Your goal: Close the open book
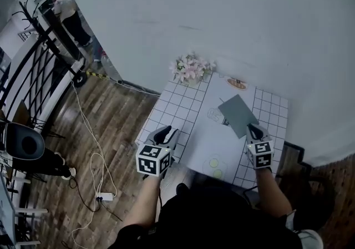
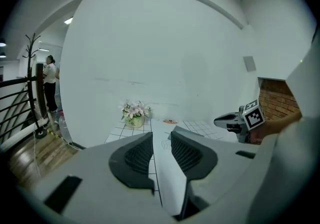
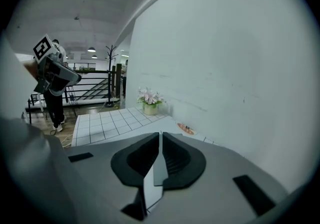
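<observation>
1. Head view: White wall (image 1: 222,15) and wooden floor (image 1: 111,120) frame a white grid-patterned table (image 1: 166,106) at centre right. The book (image 1: 213,137) lies open on it, with its white page facing up. Its grey cover (image 1: 237,113) stands tilted up off the page, right of centre. The right gripper (image 1: 255,130) is at the cover's lower right edge. The left gripper (image 1: 167,133) hovers over the table's left side, apart from the book. A pot of flowers (image 1: 191,70) and a small dish (image 1: 237,83) sit at the table's far edge. A person (image 1: 69,12) stands by a dark railing (image 1: 33,70) at upper left.

2. Left gripper view: The left gripper (image 2: 161,150) fills the lower frame, its jaws parted with nothing between them. The book's white page (image 2: 162,173) shows through the gap. The flowers (image 2: 133,113) and dish (image 2: 170,121) stand beyond, against the wall. The right gripper (image 2: 222,120) enters from the right at mid-height.

3. Right gripper view: The right gripper (image 3: 160,155) has its jaws pressed together on the thin edge of the grey cover (image 3: 159,170). The table (image 3: 110,123), flowers (image 3: 150,101) and dish (image 3: 186,128) lie beyond. The left gripper (image 3: 70,76) hangs at upper left.
</observation>
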Tool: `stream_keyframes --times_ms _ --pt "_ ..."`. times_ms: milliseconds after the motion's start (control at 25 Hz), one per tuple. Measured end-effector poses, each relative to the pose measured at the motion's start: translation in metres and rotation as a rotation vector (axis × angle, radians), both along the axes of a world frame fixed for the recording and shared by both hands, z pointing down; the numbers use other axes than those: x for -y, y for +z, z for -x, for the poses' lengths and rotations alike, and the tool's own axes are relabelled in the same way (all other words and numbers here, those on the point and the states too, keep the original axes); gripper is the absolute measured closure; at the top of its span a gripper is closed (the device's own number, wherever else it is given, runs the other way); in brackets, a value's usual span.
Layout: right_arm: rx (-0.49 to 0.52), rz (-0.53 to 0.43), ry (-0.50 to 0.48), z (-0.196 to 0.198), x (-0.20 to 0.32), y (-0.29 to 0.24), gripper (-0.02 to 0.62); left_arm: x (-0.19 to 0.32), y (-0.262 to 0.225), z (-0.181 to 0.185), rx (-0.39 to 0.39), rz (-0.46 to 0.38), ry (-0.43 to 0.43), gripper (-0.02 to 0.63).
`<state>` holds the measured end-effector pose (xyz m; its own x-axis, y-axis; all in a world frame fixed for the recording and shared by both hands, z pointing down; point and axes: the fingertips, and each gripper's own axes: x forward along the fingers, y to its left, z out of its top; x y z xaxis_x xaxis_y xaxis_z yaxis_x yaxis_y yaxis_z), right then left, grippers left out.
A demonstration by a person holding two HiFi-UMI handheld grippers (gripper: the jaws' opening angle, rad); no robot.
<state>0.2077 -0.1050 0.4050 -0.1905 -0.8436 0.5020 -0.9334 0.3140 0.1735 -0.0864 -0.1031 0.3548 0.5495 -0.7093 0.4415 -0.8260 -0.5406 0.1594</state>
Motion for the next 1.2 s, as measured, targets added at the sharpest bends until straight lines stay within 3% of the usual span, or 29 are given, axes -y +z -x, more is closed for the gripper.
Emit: stream_keyframes --times_ms 120,360,560,800,1200 --pt "0.039 -0.061 -0.028 0.027 0.005 -0.032 0.575 0.008 -0.019 0.015 -0.012 -0.042 0.02 0.491" --pt "0.163 -0.224 -0.083 0.078 0.017 -0.112 0.591 0.029 -0.061 0.037 0.036 -0.129 0.075 0.505" --pt "0.224 -0.346 -0.125 0.101 0.016 -0.172 0.591 0.036 -0.102 0.04 0.004 -0.202 0.068 0.541" --pt "0.266 -0.404 -0.188 0.11 0.0 -0.205 0.592 0.026 -0.139 0.035 -0.068 -0.293 0.046 0.557" --pt "0.258 -0.423 -0.29 0.112 -0.008 -0.208 0.592 0.027 -0.131 0.046 -0.055 -0.286 -0.084 0.575"
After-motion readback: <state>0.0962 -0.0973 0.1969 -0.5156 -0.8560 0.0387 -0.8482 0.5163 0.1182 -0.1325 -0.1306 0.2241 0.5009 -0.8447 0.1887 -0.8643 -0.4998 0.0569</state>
